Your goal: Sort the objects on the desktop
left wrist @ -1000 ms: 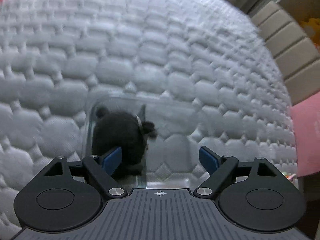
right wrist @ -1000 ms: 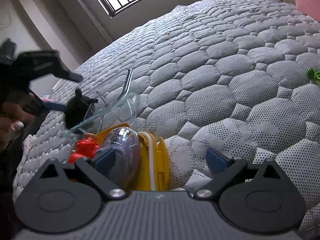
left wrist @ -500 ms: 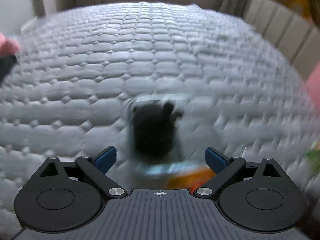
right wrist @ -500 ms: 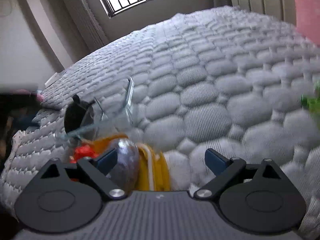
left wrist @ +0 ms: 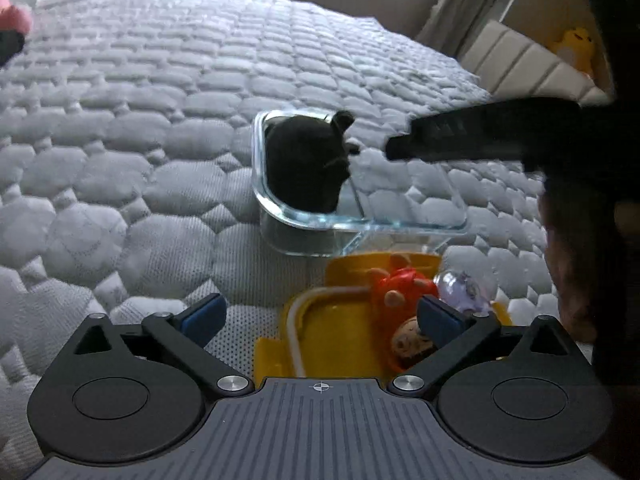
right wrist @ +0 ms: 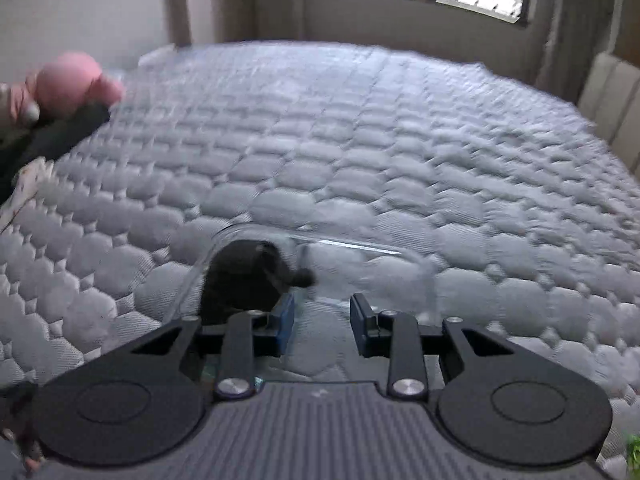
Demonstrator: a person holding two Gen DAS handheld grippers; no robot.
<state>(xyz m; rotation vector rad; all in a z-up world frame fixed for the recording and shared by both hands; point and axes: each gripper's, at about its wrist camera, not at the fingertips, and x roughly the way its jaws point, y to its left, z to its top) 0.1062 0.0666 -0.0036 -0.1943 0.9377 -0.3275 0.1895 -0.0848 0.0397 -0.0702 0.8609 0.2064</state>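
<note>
A clear glass container [left wrist: 360, 216] stands on the quilted grey bed with a black plush toy [left wrist: 308, 164] in its left end. It also shows in the right wrist view [right wrist: 360, 248], with the plush [right wrist: 244, 276]. In front of it a yellow tray [left wrist: 340, 316] holds a red figure [left wrist: 400, 292], a clear purple capsule toy [left wrist: 464, 288] and a brown figure head [left wrist: 412, 340]. My left gripper [left wrist: 320, 316] is open above the tray. My right gripper [right wrist: 322, 324] is half closed and empty, over the container's near rim; it reaches in from the right in the left wrist view [left wrist: 420, 144].
The quilted grey mattress [left wrist: 160, 100] fills both views. A beige padded headboard [left wrist: 520, 64] and a yellow plush [left wrist: 576, 48] are at the far right. The person's pink sleeve [right wrist: 72, 84] is at the left. A green thing [right wrist: 632, 452] lies at the bottom right.
My left gripper pulled back and rose, so the yellow tray now lies under it. My right gripper swung from the tray to over the glass container and narrowed its jaws.
</note>
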